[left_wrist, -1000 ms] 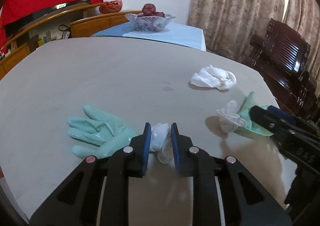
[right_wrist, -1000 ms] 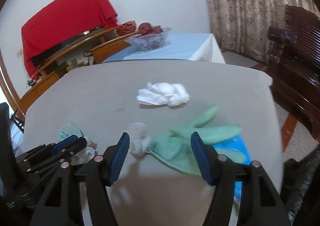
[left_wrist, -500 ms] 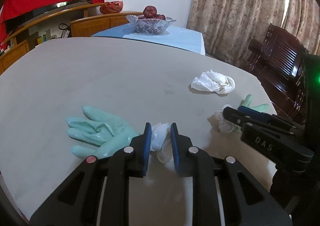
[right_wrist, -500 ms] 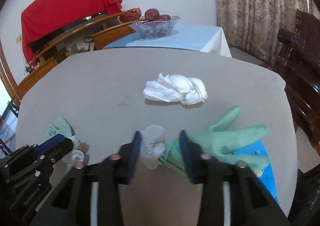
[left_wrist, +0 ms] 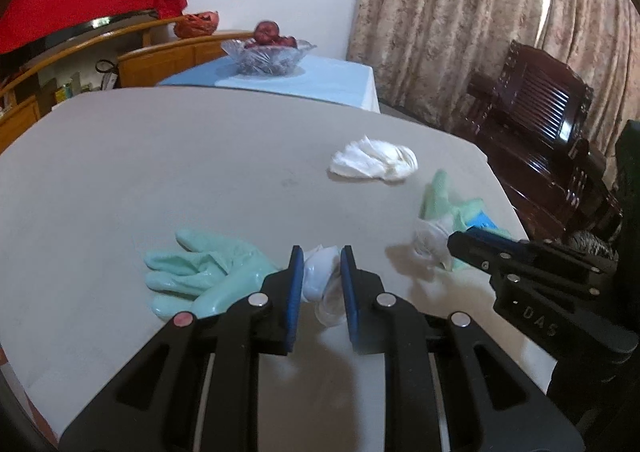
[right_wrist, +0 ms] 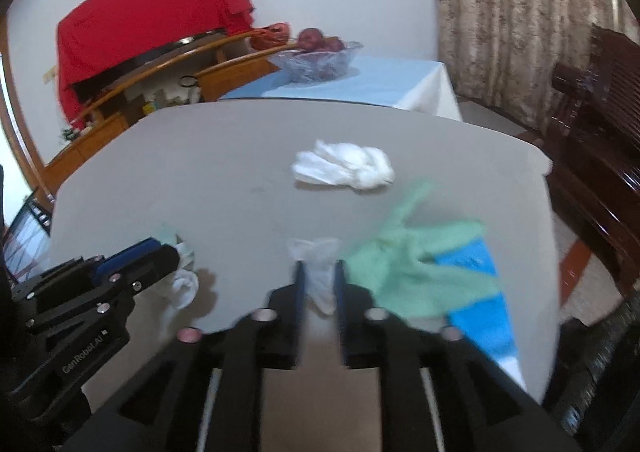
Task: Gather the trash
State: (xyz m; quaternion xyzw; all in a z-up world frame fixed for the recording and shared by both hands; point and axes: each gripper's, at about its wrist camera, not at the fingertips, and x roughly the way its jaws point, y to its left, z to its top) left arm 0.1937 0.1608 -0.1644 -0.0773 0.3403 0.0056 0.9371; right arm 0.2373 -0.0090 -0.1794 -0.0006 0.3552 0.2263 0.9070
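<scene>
- Left tool point(left_wrist: 319, 279): jaws closed on the white cuff point(left_wrist: 320, 276) of a pale green glove point(left_wrist: 204, 276); the glove's hand and fingers lie flat on the grey counter point(left_wrist: 160, 172), spread to the left of the tool.
- Right tool point(right_wrist: 318, 284): jaws closed on a thin translucent-white cuff point(right_wrist: 318, 276) joined to a second green glove point(right_wrist: 412, 264); the green part trails to the right of the tool; the view is motion-blurred, so whether the glove rests on the counter or hangs clear of it cannot be told.
- Blue sheet point(right_wrist: 480, 292): lies at the right edge of the counter, partly covered by the second glove.
- Crumpled white tissue point(left_wrist: 374, 164): lies alone on the counter beyond both tools, apart from either glove; ungripped.
- Relative position: in the left wrist view the right tool enters from the right edge, near the counter's right side; in the right wrist view the left tool enters from the lower left; the two tools are near each other but not touching.
- Background: a glass bowl point(left_wrist: 269, 56) holding dark red fruit point(left_wrist: 267, 32) stands on a light blue cloth point(left_wrist: 312, 80) beyond the counter; a red drape point(right_wrist: 152, 12) hangs over a wooden sideboard; patterned curtains point(left_wrist: 440, 12) and a dark wooden chair point(left_wrist: 540, 112) stand to the right.
</scene>
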